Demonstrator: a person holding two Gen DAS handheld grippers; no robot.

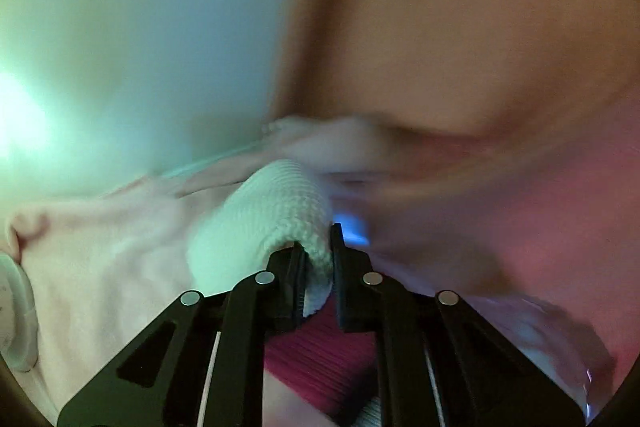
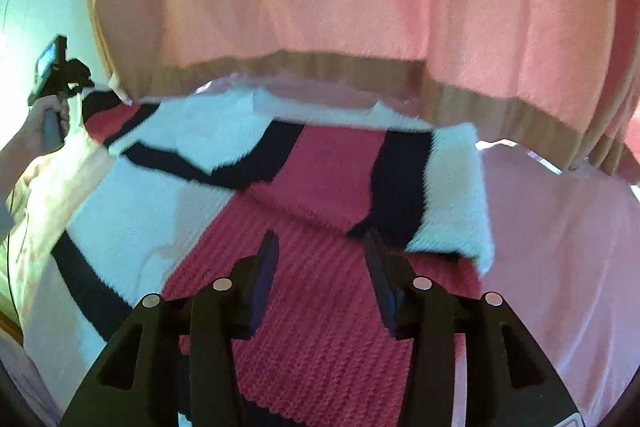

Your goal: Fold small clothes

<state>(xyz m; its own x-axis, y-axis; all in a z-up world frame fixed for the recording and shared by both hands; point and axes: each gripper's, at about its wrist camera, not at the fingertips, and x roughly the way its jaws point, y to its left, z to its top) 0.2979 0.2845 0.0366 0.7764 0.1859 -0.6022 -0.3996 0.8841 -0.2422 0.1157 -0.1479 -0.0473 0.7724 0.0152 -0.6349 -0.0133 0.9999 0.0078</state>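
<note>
A knitted garment (image 2: 320, 187) in red, white and black blocks lies spread on a pink cloth-covered surface (image 2: 560, 247). One white-edged part (image 2: 452, 195) is folded over onto the red middle. My right gripper (image 2: 320, 243) is open and hovers just above the red knit. My left gripper (image 1: 318, 247) is shut on a white knitted edge (image 1: 264, 223) of the garment and lifts it; red knit (image 1: 320, 355) shows below its fingers. In the right wrist view the left gripper (image 2: 60, 75) appears at the far left, held by a hand. The left wrist view is blurred.
A pink curtain (image 2: 360, 7) with a tan hem hangs behind the surface. A pale wall (image 1: 140, 27) stands to the left. Light pink fabric (image 1: 100, 267) lies at the left, beside a white rounded object (image 1: 16, 311) at the frame edge.
</note>
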